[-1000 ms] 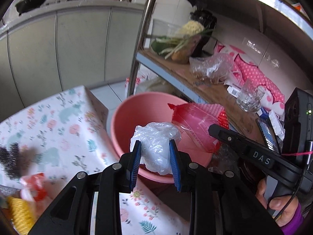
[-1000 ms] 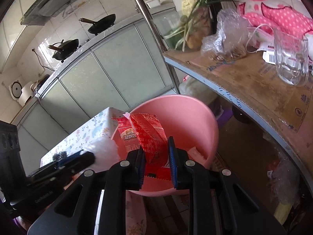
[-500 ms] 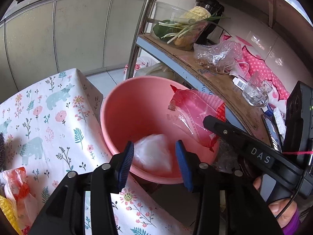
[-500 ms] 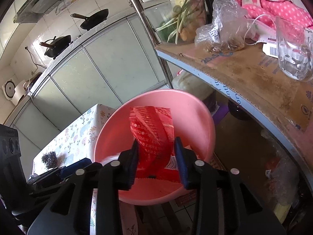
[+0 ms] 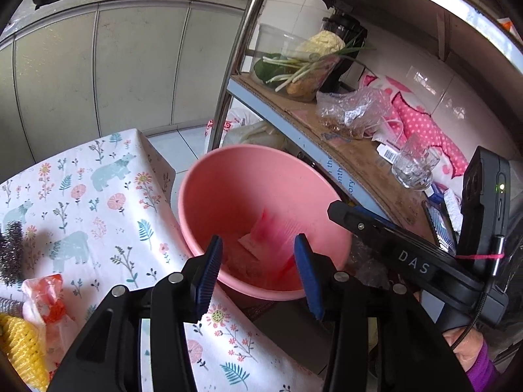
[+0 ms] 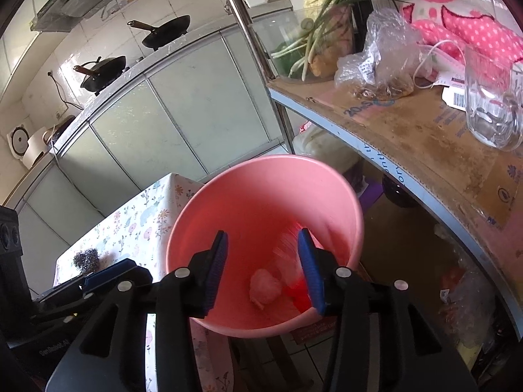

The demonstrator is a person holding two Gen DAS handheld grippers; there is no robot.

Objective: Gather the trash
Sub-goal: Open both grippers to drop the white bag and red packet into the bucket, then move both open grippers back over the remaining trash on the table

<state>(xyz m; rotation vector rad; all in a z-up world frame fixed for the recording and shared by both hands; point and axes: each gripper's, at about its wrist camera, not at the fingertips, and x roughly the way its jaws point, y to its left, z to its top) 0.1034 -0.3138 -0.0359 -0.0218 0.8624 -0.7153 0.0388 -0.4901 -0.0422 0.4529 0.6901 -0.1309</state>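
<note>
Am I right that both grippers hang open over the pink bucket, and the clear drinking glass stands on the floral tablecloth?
Not quite. In both wrist views the drinking glass stands on the cardboard-lined shelf, not the tablecloth. The left gripper and right gripper are indeed open over the pink bucket.

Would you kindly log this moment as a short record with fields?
left gripper: open, empty, above bucket rim
right gripper: open, empty, above bucket
pink bucket: beside table, below shelf
red wrapper: inside bucket, blurred
white plastic bag: at bucket bottom
floral table: holds steel wool, orange-and-clear bag
</note>
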